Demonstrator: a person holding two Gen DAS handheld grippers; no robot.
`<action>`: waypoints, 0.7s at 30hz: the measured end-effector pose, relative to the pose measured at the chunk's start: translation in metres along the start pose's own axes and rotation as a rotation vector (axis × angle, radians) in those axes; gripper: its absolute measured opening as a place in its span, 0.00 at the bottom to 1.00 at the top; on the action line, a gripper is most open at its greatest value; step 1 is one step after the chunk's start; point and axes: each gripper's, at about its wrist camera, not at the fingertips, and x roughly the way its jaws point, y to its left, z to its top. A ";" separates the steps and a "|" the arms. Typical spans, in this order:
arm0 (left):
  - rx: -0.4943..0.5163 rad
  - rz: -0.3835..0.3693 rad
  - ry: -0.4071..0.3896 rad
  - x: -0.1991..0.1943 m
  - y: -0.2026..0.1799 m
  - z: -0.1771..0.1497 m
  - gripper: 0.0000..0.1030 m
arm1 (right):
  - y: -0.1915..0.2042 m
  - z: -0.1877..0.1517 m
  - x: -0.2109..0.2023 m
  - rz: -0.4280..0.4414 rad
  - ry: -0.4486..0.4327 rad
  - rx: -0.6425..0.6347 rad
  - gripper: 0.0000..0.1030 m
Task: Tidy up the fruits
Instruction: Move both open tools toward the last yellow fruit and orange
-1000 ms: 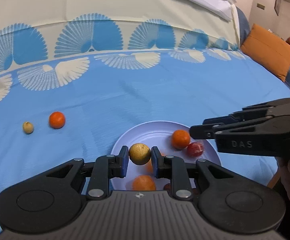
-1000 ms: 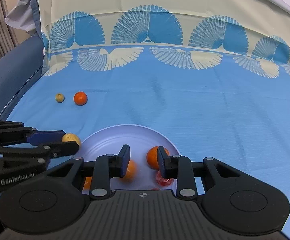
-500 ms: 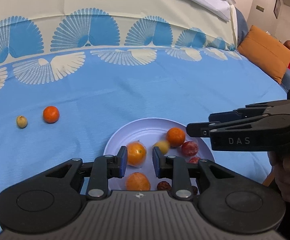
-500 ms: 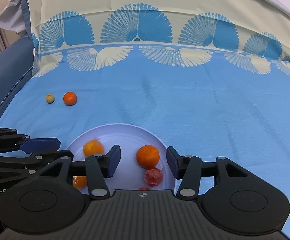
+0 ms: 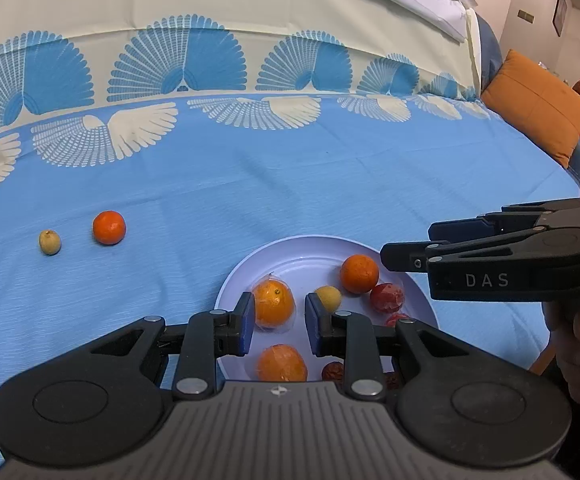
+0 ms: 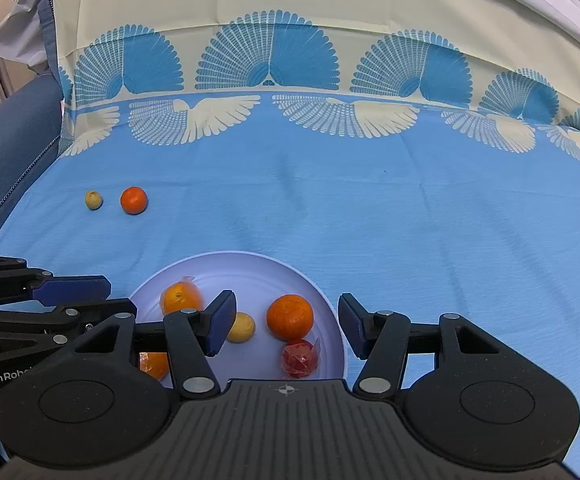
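A pale plate (image 6: 330,300) sits on the blue bedspread (image 6: 370,208), at six o'clock in both wrist views. The right gripper (image 6: 286,324) hovers over it with its jaws parted wide, having just been opening, and grips nothing; a bare orange (image 6: 290,317) lies on the plate below the gap, with a red wrapped fruit (image 6: 300,359) at its five o'clock and a small yellow fruit (image 6: 242,327) at its nine o'clock. The left gripper (image 5: 279,324) is narrowly open and empty, over a wrapped orange (image 5: 273,306) on the plate. Another orange (image 5: 281,363) lies at that one's six o'clock. Off the plate, toward ten o'clock, a loose orange (image 5: 109,227) and a small yellowish fruit (image 5: 49,242) lie near each other on the bedspread.
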 end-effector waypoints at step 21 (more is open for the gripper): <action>-0.008 0.017 -0.011 -0.005 0.003 0.004 0.27 | 0.004 0.002 -0.005 -0.003 -0.019 -0.001 0.58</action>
